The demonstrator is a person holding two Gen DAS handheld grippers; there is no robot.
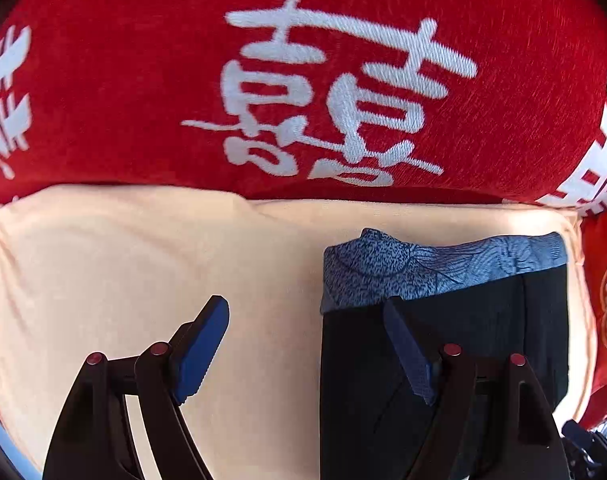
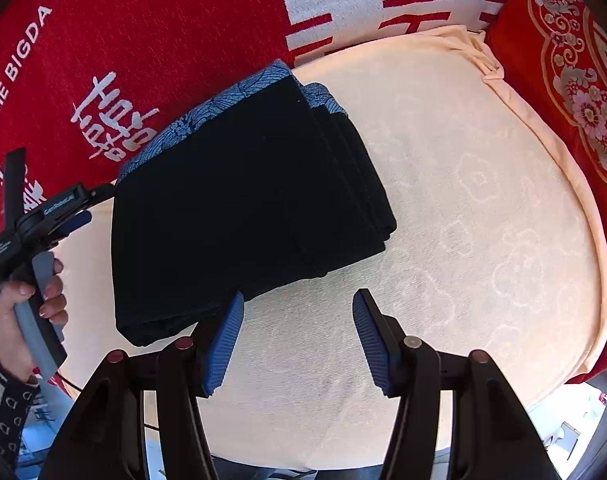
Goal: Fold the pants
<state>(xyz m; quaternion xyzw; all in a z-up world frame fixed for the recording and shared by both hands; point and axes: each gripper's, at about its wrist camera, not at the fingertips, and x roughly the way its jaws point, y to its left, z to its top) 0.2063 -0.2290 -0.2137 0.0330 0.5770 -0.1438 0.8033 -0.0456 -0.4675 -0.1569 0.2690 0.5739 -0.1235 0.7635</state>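
Observation:
The black pants (image 2: 243,200) lie folded into a compact stack on the cream seat cushion (image 2: 483,220), with the blue patterned waistband (image 1: 423,268) along the far edge. My right gripper (image 2: 299,300) is open, hovering above the cushion just off the stack's near corner, with nothing between its fingers. My left gripper (image 1: 305,308) is open too; its right finger (image 1: 407,344) hangs over the stack's left edge and its left finger over bare cushion. In the right wrist view the left gripper (image 2: 97,204) sits at the stack's left side, held by a hand (image 2: 43,300).
A red sofa back (image 1: 143,100) with large white characters rises right behind the cushion. A red cushion with a floral pattern (image 2: 575,92) stands at the right end. The cream cushion (image 1: 123,280) stretches left of the pants.

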